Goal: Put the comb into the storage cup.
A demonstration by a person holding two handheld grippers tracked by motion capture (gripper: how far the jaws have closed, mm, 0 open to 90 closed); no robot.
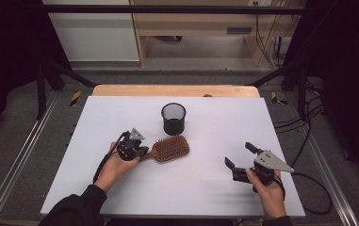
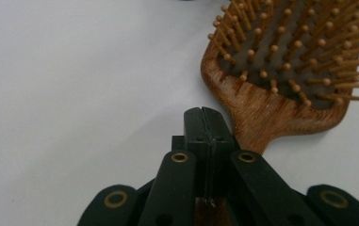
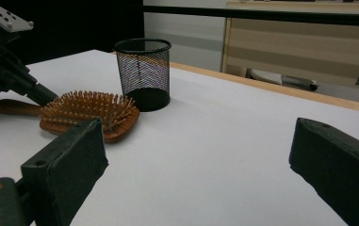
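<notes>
A wooden hairbrush (image 1: 170, 148) lies beside a black mesh cup (image 1: 173, 118) on the white table (image 1: 224, 127).

wooden paddle hairbrush (image 1: 169, 148), bristles up, flat mid-table, handle prob clamped, just before black mesh cup (image 1: 173, 118)

The brown paddle hairbrush (image 2: 262, 113) is glossy, grained wood with wooden pins. At its 12 o'clock, the round black pen cup (image 3: 143, 73) is fine wire mesh. The white tabletop (image 1: 120, 188) looks matt and smooth.

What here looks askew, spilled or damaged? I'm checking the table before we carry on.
Nothing stands out. The mesh cup stands upright, the wooden hairbrush lies flat with bristles up, its handle at the left gripper, and the right gripper is open.
</notes>
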